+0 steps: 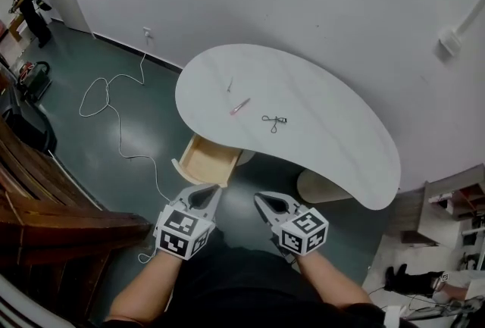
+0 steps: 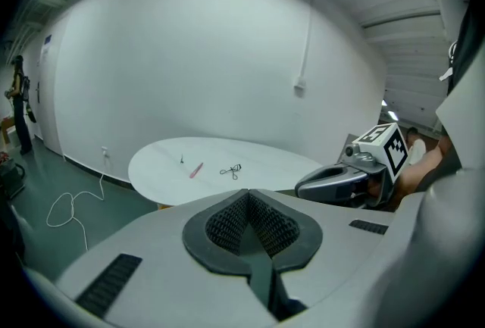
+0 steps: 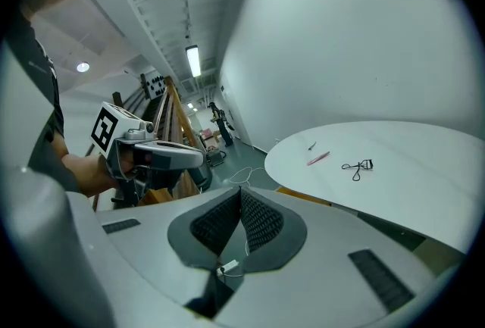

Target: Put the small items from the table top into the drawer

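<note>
Left tool point(image 1: 215, 192): jaws closed together, empty, held short of the surface point(image 1: 333, 145). Drawer point(image 1: 203, 160) stands open at the near edge. Thin metal item point(image 1: 229, 83), pink stick point(image 1: 240, 106) and eyelash curler point(image 1: 274, 120) lie on top, untouched. Right tool point(image 1: 262, 200): closed together, empty. Judgement: approach step. The next move calls for reaching forward and opening the jaws over one item.

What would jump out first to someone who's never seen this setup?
Two hand-held grippers with black-and-white marker cubes, the left gripper and right gripper, sit low in front of the person, jaws together and empty. Beyond them is a curved white table with an open wooden drawer under its near edge, and a pink stick and black eyelash curler on top.
</note>
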The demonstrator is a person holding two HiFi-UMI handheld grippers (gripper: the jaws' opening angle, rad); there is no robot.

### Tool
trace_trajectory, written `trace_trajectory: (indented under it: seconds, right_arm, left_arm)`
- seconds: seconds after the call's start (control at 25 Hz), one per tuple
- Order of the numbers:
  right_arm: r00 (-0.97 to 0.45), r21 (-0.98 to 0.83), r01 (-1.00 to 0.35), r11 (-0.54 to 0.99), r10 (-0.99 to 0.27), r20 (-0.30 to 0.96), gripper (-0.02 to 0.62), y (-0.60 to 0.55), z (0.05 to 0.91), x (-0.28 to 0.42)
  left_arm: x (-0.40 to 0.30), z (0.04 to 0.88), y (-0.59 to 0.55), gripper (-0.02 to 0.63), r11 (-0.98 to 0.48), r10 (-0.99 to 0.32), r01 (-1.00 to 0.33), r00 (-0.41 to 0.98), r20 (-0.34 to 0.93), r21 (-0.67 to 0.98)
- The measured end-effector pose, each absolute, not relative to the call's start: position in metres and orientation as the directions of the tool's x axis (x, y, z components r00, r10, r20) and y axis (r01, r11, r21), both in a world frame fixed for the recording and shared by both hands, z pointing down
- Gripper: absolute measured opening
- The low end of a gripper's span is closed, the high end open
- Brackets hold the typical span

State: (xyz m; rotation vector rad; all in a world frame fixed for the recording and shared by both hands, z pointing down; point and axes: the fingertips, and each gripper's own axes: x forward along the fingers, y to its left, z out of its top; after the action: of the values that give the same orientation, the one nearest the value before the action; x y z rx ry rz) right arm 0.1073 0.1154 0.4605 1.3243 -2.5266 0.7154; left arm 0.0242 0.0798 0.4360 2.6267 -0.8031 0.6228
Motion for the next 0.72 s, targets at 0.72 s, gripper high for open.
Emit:
trace_trajectory:
  seconds: [0.72]
  right_arm:
    - [-0.434,-0.273,-0.899,0.343,-0.785,0.442,0.000,-0.015,0.468,0.092]
  left_arm:
    - [0.002,0.450,-0.063,0.014,-0.870,-0.326,-0.463,0.798,0.507,0.170]
